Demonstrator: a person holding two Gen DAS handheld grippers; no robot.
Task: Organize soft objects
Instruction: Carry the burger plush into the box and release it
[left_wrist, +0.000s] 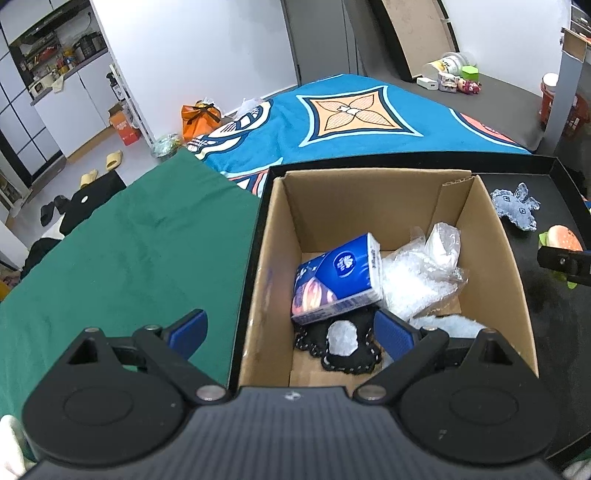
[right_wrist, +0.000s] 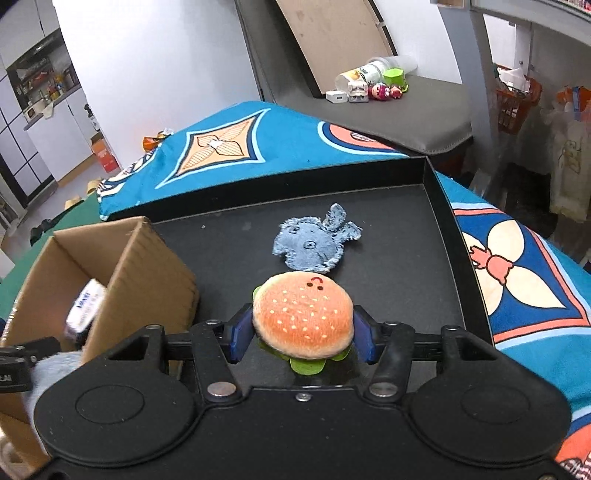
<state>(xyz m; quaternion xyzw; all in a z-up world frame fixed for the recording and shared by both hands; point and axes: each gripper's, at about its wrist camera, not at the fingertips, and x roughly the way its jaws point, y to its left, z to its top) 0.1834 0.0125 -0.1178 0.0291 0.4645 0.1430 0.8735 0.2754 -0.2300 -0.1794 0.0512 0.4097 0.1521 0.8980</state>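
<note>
My left gripper (left_wrist: 290, 334) is open and empty above the near left edge of the cardboard box (left_wrist: 354, 184). In the box lie a blue tissue pack (left_wrist: 336, 280), clear plastic bags (left_wrist: 424, 273), a black toy with a white patch (left_wrist: 341, 343) and a light blue fluffy piece (left_wrist: 454, 326). My right gripper (right_wrist: 301, 332) is shut on the plush hamburger (right_wrist: 303, 319) on the black tray (right_wrist: 406, 258). A denim plush (right_wrist: 314, 245) lies just beyond it. The hamburger (left_wrist: 561, 240) and the denim plush (left_wrist: 517, 205) also show in the left wrist view.
The tray (left_wrist: 406, 162) sits on a blue patterned blanket (left_wrist: 351, 118) next to a green cloth (left_wrist: 129, 251). The box (right_wrist: 122, 266) stands left of the hamburger. A grey bench (right_wrist: 406, 107) with small toys lies behind. Slippers and bags lie on the floor at the left.
</note>
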